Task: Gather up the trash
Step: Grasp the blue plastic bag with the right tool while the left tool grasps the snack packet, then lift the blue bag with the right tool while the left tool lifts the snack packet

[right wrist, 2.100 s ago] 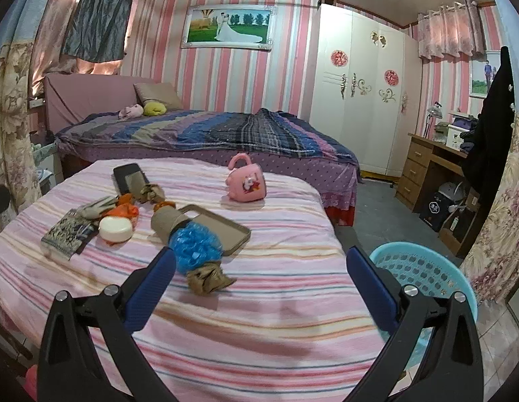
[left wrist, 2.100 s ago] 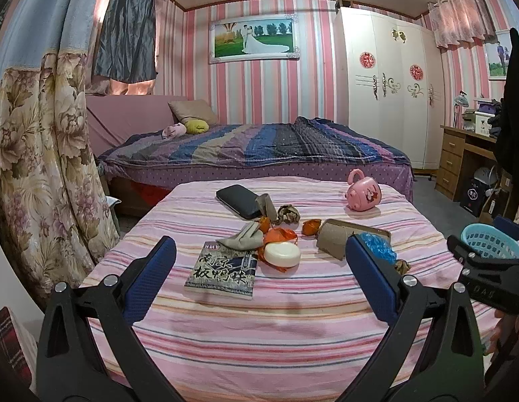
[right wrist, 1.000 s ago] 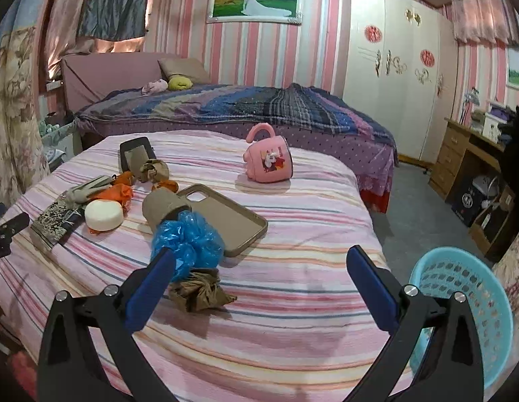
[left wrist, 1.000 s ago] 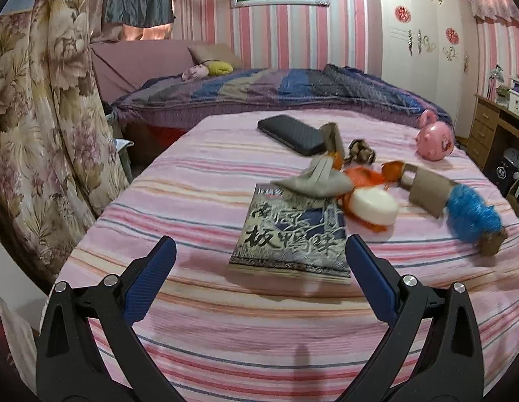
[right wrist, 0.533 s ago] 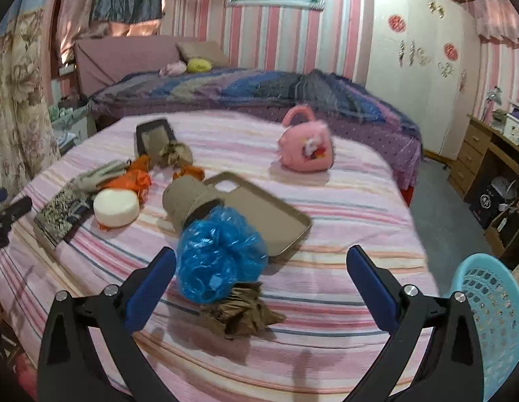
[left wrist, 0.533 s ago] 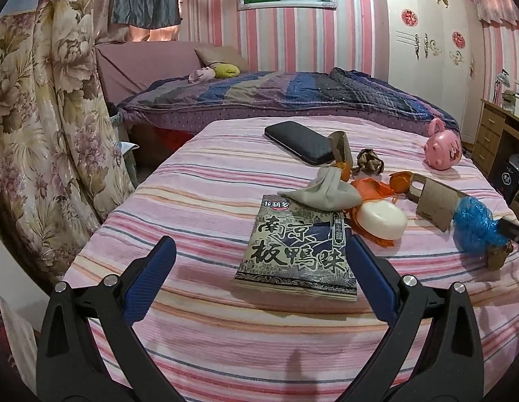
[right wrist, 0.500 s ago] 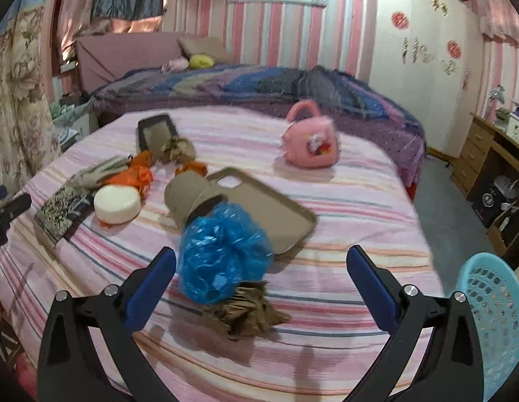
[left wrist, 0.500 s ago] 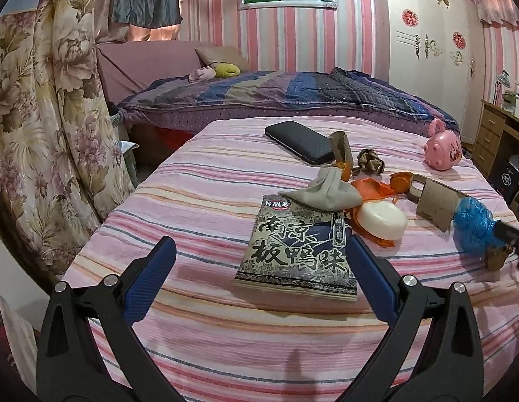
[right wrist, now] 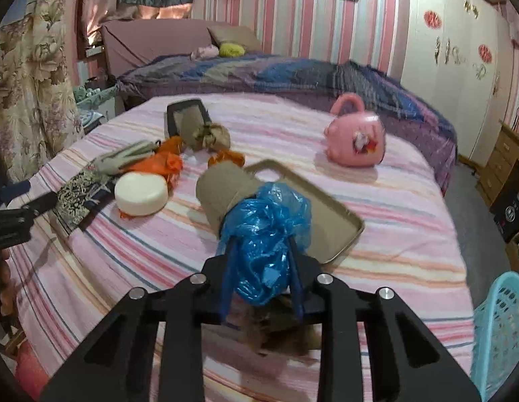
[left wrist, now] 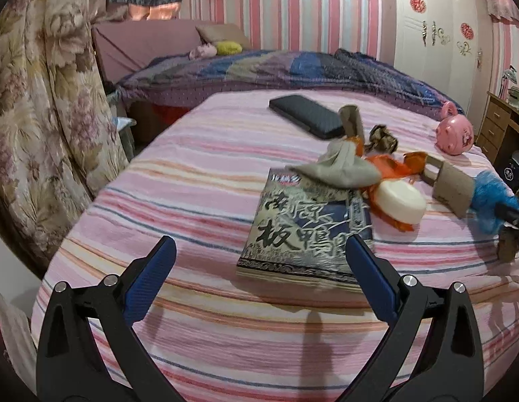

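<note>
we find the right claw [right wrist: 259, 278] clenched on the crumpled blue plastic bag [right wrist: 266, 231], its two fingers pressed into the bag's sides. the bag sits at the near right part of the bench [right wrist: 393, 207], touching the cardboard tube [right wrist: 222, 184] behind it and overlapping the near edge of the tan phone case [right wrist: 326, 217]. a brown paper wad [right wrist: 283, 331] lies directly under the claw, partly hidden.

the turquoise basket [right wrist: 497, 331] stands off the bench's right edge, lower than the bench top, to the right of the claw. in our judgement the coming move turns on this: the bag must be lifted clear of the tube and case, then carried right and down past the bench edge. the right hand is plainly the nearer one to the basket.

the left claw [left wrist: 259, 271] is released, jaws wide, hovering over the near left edge of the bench with the printed book [left wrist: 309, 231] just ahead of it. beyond the book lie a grey cloth [left wrist: 340, 171], orange scraps [left wrist: 387, 167] and a white round block [left wrist: 400, 201], all touching or overlapping.

risk noted: the bag's loose folds may drag the tube along on lifting.
</note>
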